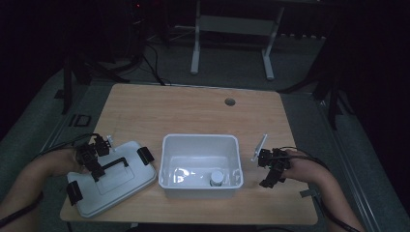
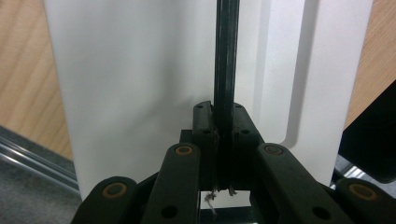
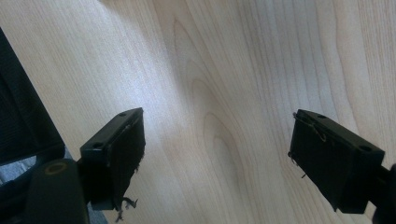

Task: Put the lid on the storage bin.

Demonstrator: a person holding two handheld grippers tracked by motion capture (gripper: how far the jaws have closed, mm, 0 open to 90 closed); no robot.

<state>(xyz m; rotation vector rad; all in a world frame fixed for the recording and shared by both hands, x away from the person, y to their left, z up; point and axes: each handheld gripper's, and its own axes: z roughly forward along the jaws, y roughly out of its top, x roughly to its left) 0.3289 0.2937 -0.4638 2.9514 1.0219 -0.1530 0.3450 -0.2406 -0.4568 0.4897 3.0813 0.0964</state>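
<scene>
A white box lid (image 1: 113, 182) lies flat on the wooden table (image 1: 193, 111) at the front left, with a thin black handle (image 1: 116, 163) across its top. My left gripper (image 1: 96, 170) is shut on that handle; in the left gripper view the pads (image 2: 204, 122) pinch the black handle (image 2: 227, 56) above the white lid (image 2: 140, 84). To the right of the lid stands an open white bin (image 1: 200, 139) with a small white jar (image 1: 216, 177) inside. My right gripper (image 1: 269, 180) hovers right of the bin, open (image 3: 219, 154) over bare wood (image 3: 224, 70), holding nothing.
Black clips (image 1: 145, 154) sit on the lid's ends. A round cable hole (image 1: 229, 102) is in the table's far side. Beyond the table, in the dark, stand a white desk frame (image 1: 232, 29) and floor cables. The table's front edge is close to both hands.
</scene>
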